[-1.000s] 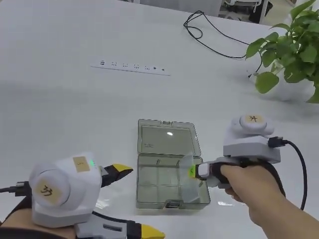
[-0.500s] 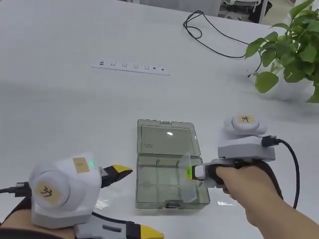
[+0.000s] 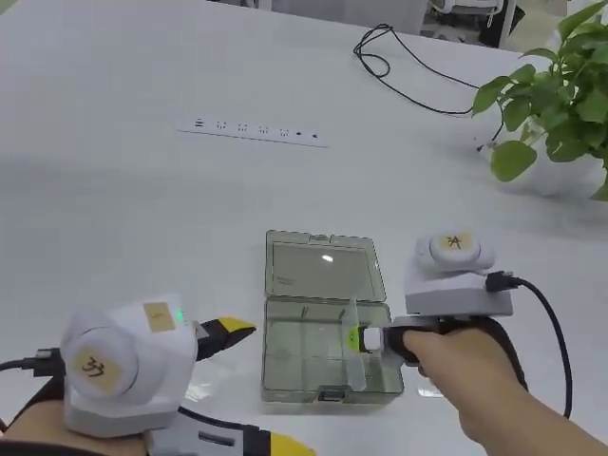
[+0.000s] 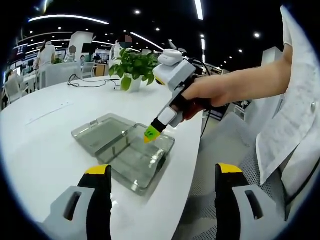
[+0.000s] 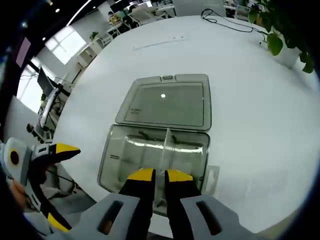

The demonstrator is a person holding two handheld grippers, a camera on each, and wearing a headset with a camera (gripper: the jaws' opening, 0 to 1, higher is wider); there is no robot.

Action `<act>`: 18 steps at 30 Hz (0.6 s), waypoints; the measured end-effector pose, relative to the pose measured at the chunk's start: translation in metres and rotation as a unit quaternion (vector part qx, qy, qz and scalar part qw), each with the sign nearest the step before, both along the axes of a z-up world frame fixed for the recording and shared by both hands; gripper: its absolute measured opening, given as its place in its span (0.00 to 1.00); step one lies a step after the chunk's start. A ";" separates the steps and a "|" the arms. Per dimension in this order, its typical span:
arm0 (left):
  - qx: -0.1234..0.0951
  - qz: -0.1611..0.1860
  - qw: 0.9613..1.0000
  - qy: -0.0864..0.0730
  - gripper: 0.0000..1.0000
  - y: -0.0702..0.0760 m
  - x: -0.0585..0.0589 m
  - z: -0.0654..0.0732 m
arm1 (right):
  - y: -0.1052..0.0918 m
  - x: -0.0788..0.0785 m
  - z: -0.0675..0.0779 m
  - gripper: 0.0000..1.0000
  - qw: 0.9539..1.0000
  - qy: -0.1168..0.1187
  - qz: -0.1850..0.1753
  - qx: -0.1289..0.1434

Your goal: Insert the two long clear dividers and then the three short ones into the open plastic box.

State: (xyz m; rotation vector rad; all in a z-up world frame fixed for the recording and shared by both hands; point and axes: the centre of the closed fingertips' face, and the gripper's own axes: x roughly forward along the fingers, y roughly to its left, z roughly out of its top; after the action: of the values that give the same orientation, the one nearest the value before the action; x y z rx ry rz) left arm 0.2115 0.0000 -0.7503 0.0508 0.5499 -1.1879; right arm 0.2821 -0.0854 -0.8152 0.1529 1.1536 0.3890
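Overhead, rows of ceiling lights (image 4: pixel 200 10) run across a large open office, with desks and chairs (image 4: pixel 12 87) at the far left of the left gripper view. The work surface is a plain white table (image 3: pixel 114 190). A white power strip (image 3: pixel 252 131) lies flat on it, well beyond the box. A black cable (image 3: pixel 408 66) loops near the far edge. A potted plant (image 3: pixel 556 95) stands at the far right.

The open plastic box (image 3: pixel 265 351) sits near the person's edge of the table, between the two grippers. Its lid (image 3: pixel 326 269) lies folded back flat on the far side.

The right gripper (image 5: pixel 160 176) is over the right part of the box, tips pointing down into it. Its jaws are closed to a narrow gap on a clear divider (image 5: pixel 164 145), which stands on edge inside the box and runs from the front wall towards the hinge.

The left gripper (image 4: pixel 162 170) hangs left of the box, apart from it, jaws spread wide with nothing between them.
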 end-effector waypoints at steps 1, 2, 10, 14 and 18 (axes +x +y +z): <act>0.001 0.000 1.000 0.000 0.87 0.000 0.000 0.000 | 0.000 0.000 -0.001 0.09 1.000 0.000 0.001 0.000; 0.000 0.001 1.000 0.000 0.87 0.001 0.000 0.000 | 0.000 0.000 0.000 0.09 1.000 0.000 0.002 0.001; 0.002 0.007 1.000 -0.001 0.87 0.003 0.001 0.002 | 0.001 0.000 -0.005 0.09 1.000 0.000 0.011 0.003; 0.004 0.009 1.000 -0.002 0.86 0.004 0.001 0.002 | 0.001 0.000 -0.005 0.09 1.000 -0.001 0.012 0.008; 0.004 0.009 1.000 -0.003 0.86 0.004 0.002 0.003 | 0.001 0.001 -0.005 0.10 1.000 -0.005 0.013 0.014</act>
State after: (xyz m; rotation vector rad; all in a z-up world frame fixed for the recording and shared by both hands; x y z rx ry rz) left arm 0.2134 0.0037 -0.7470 0.0561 0.5498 -1.1666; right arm 0.2831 -0.0842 -0.8199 0.1593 1.1426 0.4289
